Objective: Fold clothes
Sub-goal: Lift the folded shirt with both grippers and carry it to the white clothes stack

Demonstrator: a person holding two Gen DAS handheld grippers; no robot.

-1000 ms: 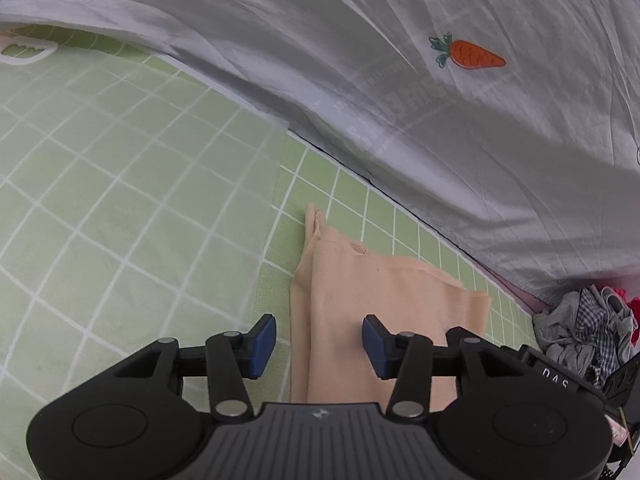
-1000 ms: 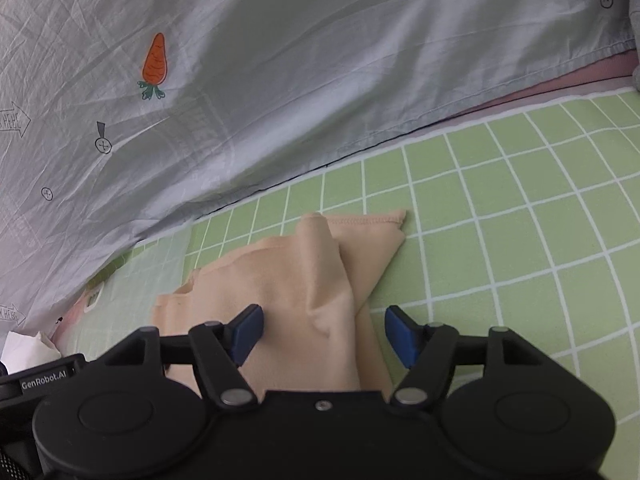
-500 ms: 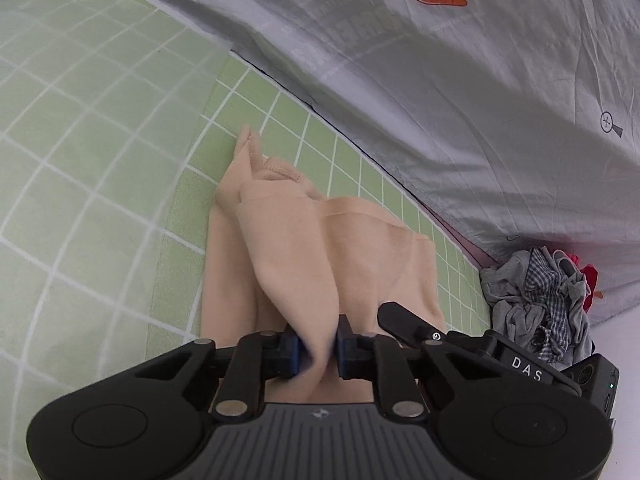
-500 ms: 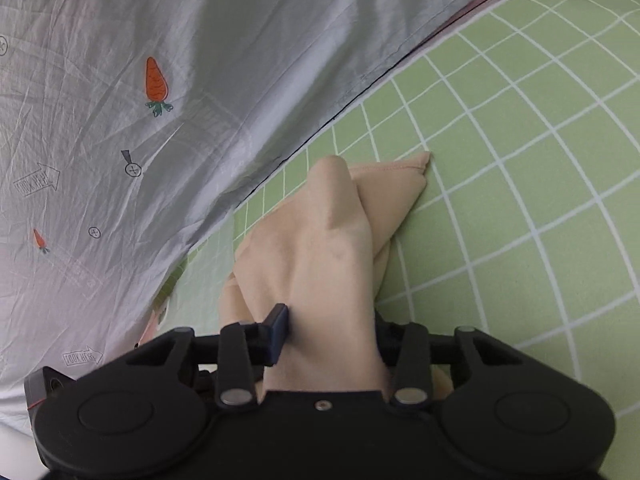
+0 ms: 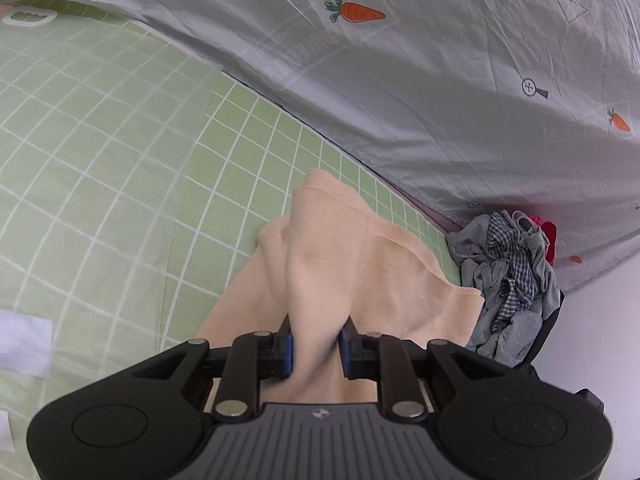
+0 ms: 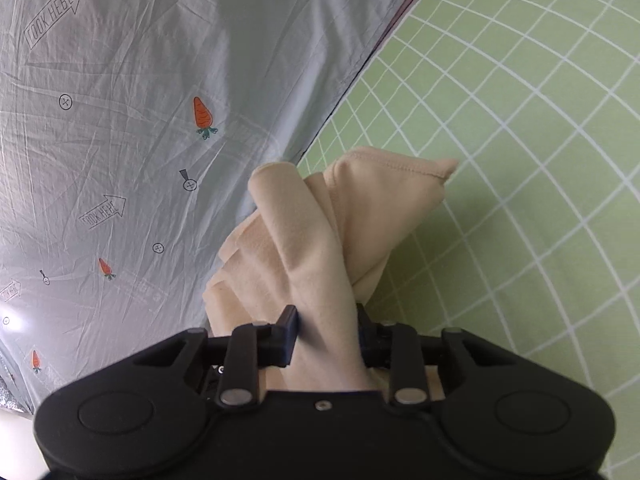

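Left wrist, left claw [image 5: 315,347] pinching peach garment [image 5: 360,264], apparently lifted

Peach garment [image 5: 344,264], bunched, lifted off sheet.

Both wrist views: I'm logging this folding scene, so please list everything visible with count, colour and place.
Peach garment: one, pale peach, bunched on the green sheet and pinched at two spots, one by each gripper.
Green sheet: one, light green with a white grid, the surface under the garment.
Grey cover: one, pale grey with orange carrots and arrow prints, lying along the far edge of the green sheet.
Clothes pile: one heap, grey and checked pieces with a bit of red, beside the garment at the right of the left wrist view.
Left gripper: black with blue pads, shut on the garment.
Right gripper: black with blue pads, shut on the garment.
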